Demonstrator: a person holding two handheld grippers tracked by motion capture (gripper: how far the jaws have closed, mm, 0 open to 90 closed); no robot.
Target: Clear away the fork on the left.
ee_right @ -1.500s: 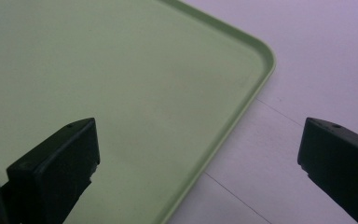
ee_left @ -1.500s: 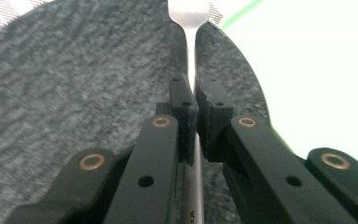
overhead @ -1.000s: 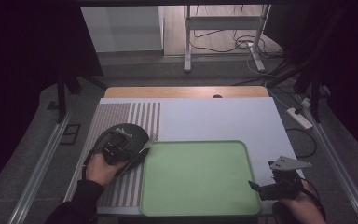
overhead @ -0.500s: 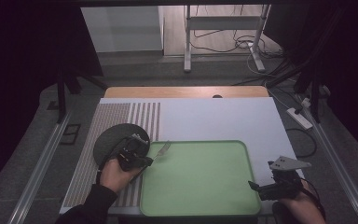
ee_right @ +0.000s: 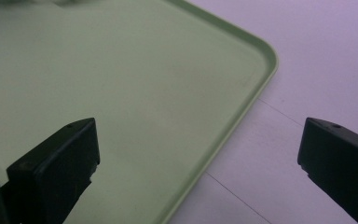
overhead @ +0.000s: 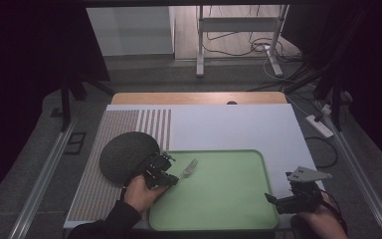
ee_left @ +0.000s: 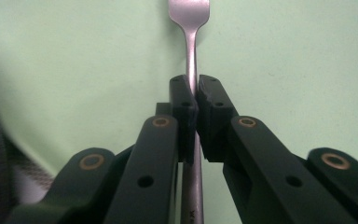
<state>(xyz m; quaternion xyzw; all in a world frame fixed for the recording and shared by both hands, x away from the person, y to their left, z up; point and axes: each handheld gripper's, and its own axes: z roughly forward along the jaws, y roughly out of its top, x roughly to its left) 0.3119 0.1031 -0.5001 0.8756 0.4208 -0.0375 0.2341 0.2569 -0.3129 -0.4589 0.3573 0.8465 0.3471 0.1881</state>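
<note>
The left gripper (overhead: 171,177) is clamped on the handle of a metal fork (overhead: 189,168). In the left gripper view the two black jaws meet on the thin shaft of the fork (ee_left: 192,70), pads pressing from both sides, the tines pointing away over pale green. From the high view, the fork sits over the near-left part of the green tray (overhead: 229,199), just inside its left rim, tines aimed toward the tray's far side. Whether the fork touches the tray surface cannot be told.

Just beside the left gripper, on its outer side, lies a dark round plate (overhead: 124,154) on the striped mat (overhead: 104,199); the plate's near edge runs close to the hand (overhead: 139,194) and the tray's far-left corner.

The right gripper (overhead: 283,201) stands at the tray's right rim near its near-right corner, jaws wide apart and holding nothing. In the right gripper view the rounded corner of the tray (ee_right: 265,56) runs between the two jaws, with white bench surface (ee_right: 317,70) beyond it.

The tray's whole middle and far-right part lies bare, giving open room ahead of the fork. Beyond the tray's far rim the white bench (overhead: 229,124) stretches flat to its wooden far edge (overhead: 199,97).
</note>
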